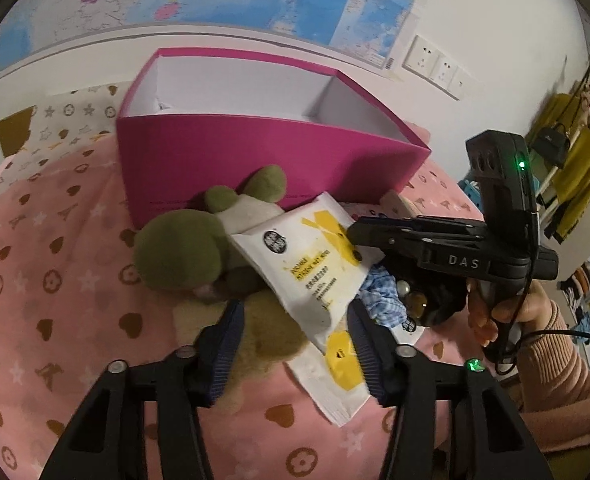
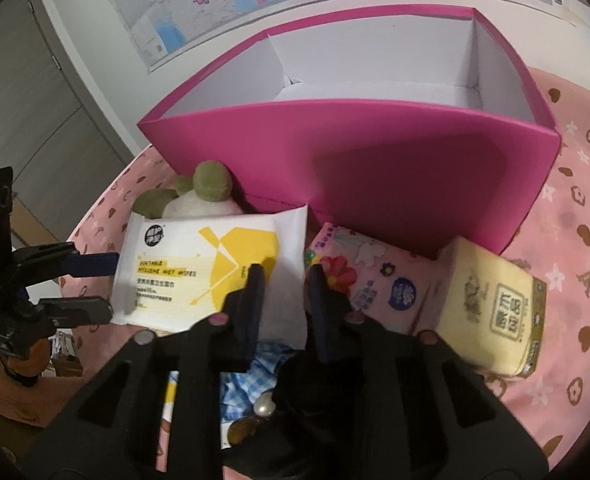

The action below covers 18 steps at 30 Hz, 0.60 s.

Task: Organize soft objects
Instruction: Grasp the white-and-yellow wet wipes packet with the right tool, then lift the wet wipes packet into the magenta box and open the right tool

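between both hand-held grippers, each grasping it, the wipes pack lies crosswise.

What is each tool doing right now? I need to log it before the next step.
Left tool: wet wipes pack between its fingers; grip cannot be told.
Right tool: closed on the wet wipes pack.

We see tall magenta cardboard box ahead of both claws, near wall blocking level approach; open top and white interior free from above. Between our right claw and that wall: white-and-yellow wet-wipes pack, green plush toy beyond it. Right of claw, pink tissue pack and cream tissue pack crowd pink patterned bedsheet. Sheet left of our left claw lies bare.
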### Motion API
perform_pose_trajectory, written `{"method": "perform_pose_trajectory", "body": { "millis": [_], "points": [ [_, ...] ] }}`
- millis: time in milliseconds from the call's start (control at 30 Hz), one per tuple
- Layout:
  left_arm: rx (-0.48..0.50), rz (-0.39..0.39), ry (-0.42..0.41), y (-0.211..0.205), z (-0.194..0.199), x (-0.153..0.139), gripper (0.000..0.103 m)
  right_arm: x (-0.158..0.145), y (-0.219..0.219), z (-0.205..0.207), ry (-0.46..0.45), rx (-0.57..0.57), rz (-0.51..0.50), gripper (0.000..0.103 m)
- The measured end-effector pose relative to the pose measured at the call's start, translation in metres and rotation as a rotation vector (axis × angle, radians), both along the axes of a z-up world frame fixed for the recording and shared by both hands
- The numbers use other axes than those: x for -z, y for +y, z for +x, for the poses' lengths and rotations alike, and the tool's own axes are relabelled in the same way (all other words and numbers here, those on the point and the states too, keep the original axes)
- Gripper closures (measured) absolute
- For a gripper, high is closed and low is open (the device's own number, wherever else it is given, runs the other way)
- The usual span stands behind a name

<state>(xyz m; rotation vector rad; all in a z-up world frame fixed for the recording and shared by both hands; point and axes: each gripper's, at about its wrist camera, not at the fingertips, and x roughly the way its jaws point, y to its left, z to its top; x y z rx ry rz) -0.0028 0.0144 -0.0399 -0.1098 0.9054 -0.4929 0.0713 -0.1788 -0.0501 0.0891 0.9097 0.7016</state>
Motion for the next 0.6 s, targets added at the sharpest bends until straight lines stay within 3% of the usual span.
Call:
{"method": "perform_pose_trajectory", "body": {
  "millis": [67,167,267,600],
  "points": [
    [0.008,0.000,0.012,-0.003,0.003,0.002,0.066,0.000,0.001,-0.002,-0.007,0.002,-0.004,0.083],
    [0.011,0.009,0.012,-0.006,0.005,0.004,0.066,0.000,0.001,-0.003,-0.017,0.011,-0.008,0.091],
    [0.012,0.001,0.010,-0.005,0.007,0.003,0.073,0.000,-0.003,-0.004,-0.019,0.024,-0.003,0.098],
    [0.004,0.001,0.017,-0.006,0.013,0.002,0.078,-0.018,-0.015,-0.018,-0.050,0.044,0.061,0.098]
  ]
}}
